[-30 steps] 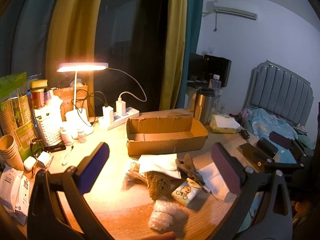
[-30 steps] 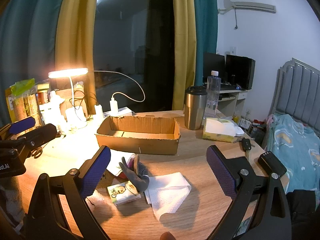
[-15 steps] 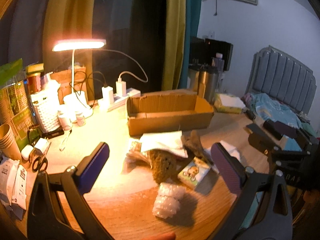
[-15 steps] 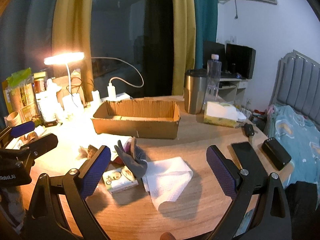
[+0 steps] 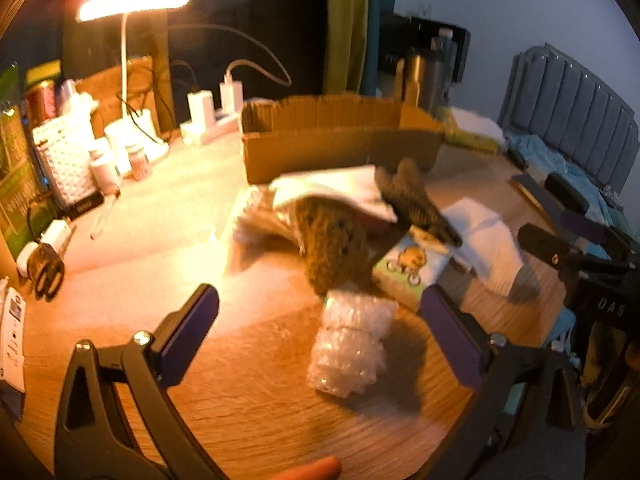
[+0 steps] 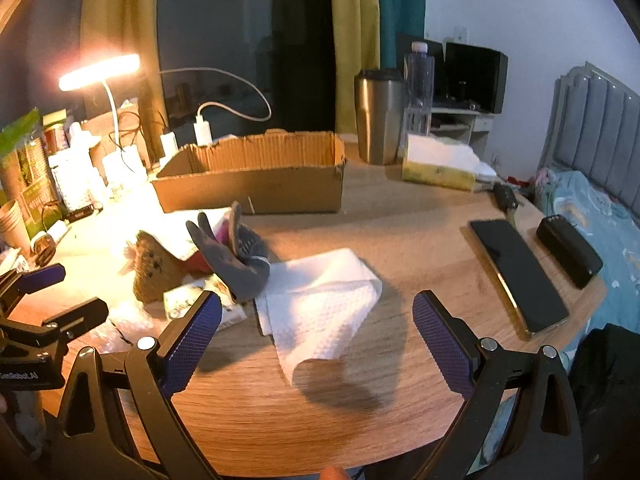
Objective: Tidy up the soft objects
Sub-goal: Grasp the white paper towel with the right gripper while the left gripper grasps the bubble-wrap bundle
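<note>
your left tool (image 5: 318, 318) hangs low over the bench (image 5: 248, 408) with its fingers spread wide and nothing between them. just ahead of it, a roll of bubble wrap (image 5: 350, 342) lies on the wood, nearer the right-side finger. your right tool (image 6: 316, 330) is likewise spread apart and empty, and a crumpled white paper towel (image 6: 320, 304) lies in front of its gap, one corner curling up off the bench.

a little farther on, the soft things sit in a loose heap: a small printed tissue pack (image 5: 412, 268) touches a brown knitted piece (image 5: 334, 246), and a grey glove (image 6: 236, 258) stands partly upright with its fingers pointing up, touching the towel's far-left edge. white paper or cloth (image 5: 336, 192) lies over the back of the heap; the left view is blurred, so its edges are hard to tell.

behind the heap stands an open cardboard box (image 6: 256, 178). to your right lie a dark phone (image 6: 518, 274) and a black case (image 6: 568, 250). beyond the box are a steel tumbler (image 6: 378, 116), a tissue box (image 6: 438, 164) and a lit desk lamp (image 6: 100, 72).
</note>
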The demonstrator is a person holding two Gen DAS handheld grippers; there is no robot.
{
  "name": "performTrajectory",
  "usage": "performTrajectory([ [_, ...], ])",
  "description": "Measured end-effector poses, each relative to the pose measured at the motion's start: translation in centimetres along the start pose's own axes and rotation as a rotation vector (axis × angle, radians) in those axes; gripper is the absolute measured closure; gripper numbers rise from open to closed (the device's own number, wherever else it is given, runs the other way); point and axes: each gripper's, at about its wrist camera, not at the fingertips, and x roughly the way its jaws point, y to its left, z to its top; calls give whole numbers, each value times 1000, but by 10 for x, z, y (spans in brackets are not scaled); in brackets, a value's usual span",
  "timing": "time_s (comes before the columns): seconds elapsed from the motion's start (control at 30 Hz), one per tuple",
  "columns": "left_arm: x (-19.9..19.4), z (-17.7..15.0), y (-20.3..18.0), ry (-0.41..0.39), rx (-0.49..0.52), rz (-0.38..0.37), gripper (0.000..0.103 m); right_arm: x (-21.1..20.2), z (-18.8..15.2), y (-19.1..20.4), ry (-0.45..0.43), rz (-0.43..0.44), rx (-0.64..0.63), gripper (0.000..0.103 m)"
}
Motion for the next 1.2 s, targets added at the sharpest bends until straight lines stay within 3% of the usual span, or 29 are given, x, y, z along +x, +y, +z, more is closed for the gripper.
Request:
performTrajectory([
  [0.2, 24, -6, -4, 76, 19, -11, 2, 21, -3, -6, 39, 9, 4, 5],
  [0.27, 31, -7, -6, 95, 30, -12, 10, 28, -2, -7, 57, 11, 4, 5],
  [0.4, 44, -8, -9, 140, 47, -16, 14, 44, 1, -12, 80, 13, 6, 5],
  [0.57, 56, -13, -7, 189, 52, -24, 33, 65, 8, -17, 114, -5, 11, 5],
  [0.7, 56, -12, -8, 180, 86, -29, 48, 80, 11, -16, 154, -8, 7, 7],
  [0.77, 56, -10, -8, 178, 94, -36, 54, 87, 10, -14, 178, -1, 3, 12],
  [0.83, 56, -9, -8, 175, 97, -44, 56, 94, 8, -12, 211, 0, -3, 24],
  [0.9, 57, -8, -4, 174, 92, -57, 57, 96, 6, -9, 208, -13, -18, 29],
  [0.97, 56, -8, -2, 172, 84, -69, 58, 95, 8, -8, 207, -1, -18, 47],
  [1.0, 56, -7, -1, 169, 77, -76, 58, 94, 8, -8, 209, 2, -17, 65],
  [1.03, 55, -6, 1, 160, 75, -80, 58, 94, 9, -8, 208, 7, -16, 76],
  [1.2, 38, 3, 2, 92, 70, -98, 58, 86, 13, -5, 192, 1, -28, 87],
])
